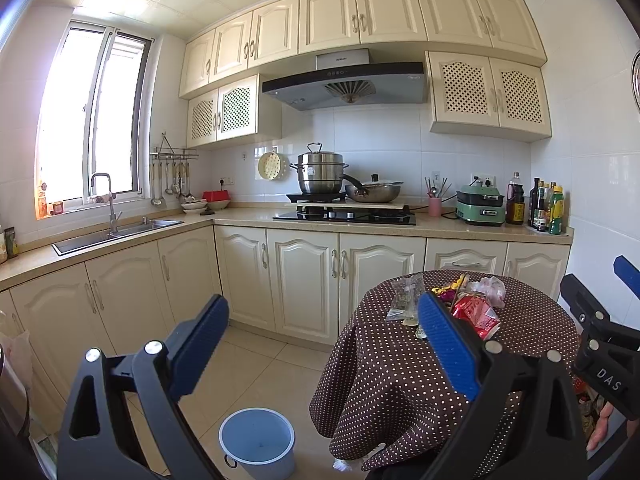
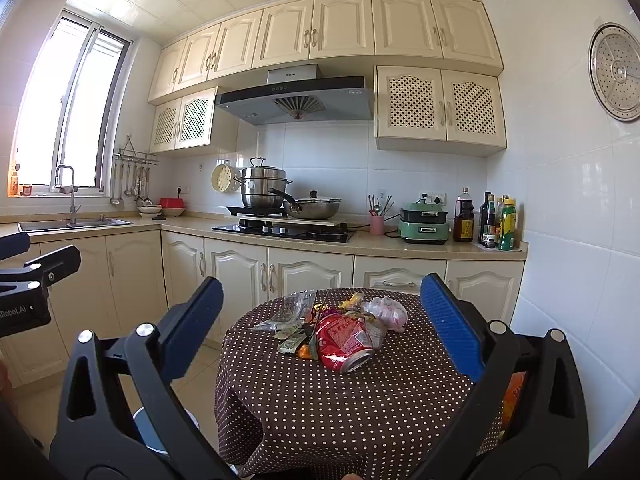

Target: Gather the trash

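Note:
A pile of trash lies on a small round table with a brown polka-dot cloth [image 2: 360, 412]: a crushed red can [image 2: 344, 342], a clear plastic wrapper [image 2: 286, 312], a crumpled pink-white bag [image 2: 388, 312] and small colourful wrappers [image 2: 348, 302]. The pile also shows in the left wrist view, with the can [image 1: 478, 316] and wrapper [image 1: 406, 296]. My right gripper [image 2: 320, 320] is open and empty, held short of the pile. My left gripper [image 1: 324, 340] is open and empty, left of the table, above the floor. A pale blue bucket [image 1: 256, 440] stands on the floor beside the table.
Cream base cabinets [image 1: 304, 280] run behind the table. The counter holds a sink [image 1: 120, 232], a hob with steamer pot [image 1: 320, 174] and pan, a green cooker [image 1: 480, 208] and bottles [image 1: 546, 208]. A white wall [image 2: 580, 240] is close on the right.

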